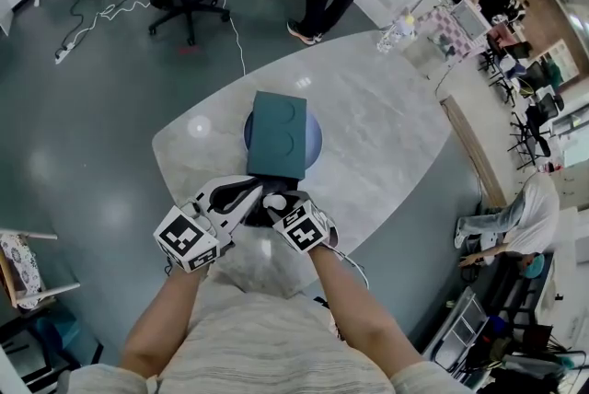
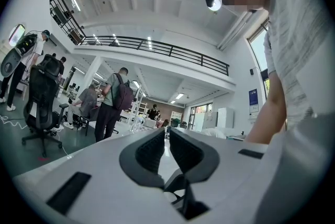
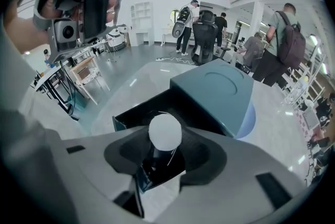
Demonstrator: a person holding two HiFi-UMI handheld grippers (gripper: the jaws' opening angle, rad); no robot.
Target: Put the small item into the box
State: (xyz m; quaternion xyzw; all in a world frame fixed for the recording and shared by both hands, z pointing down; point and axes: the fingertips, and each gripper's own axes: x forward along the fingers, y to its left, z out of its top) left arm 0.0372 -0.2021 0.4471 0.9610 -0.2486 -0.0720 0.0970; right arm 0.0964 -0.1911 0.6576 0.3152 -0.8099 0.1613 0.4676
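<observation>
Tongs: R gripper point(image 3: 166, 145) is clamping the small item point(image 3: 165, 131), a white round-headed piece w/ a dark body, jaws standing wide on it, and is hanging it just over the open mouth of the dark teal box point(image 3: 214, 89). Box is sitting on a blue round plate point(image 3: 251, 118) on the grey table point(image 1: 386, 116). L gripper point(image 2: 167, 134) is pointing level, jaws nearly together, nothing btwn them.

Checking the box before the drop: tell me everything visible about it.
The box is dark teal, cardboard-looking. Its top panel bears two pressed circles. The near end stands open, dark inside. It rests on a blue round disc on the pale table. The right gripper holds a white ball over the opening.
</observation>
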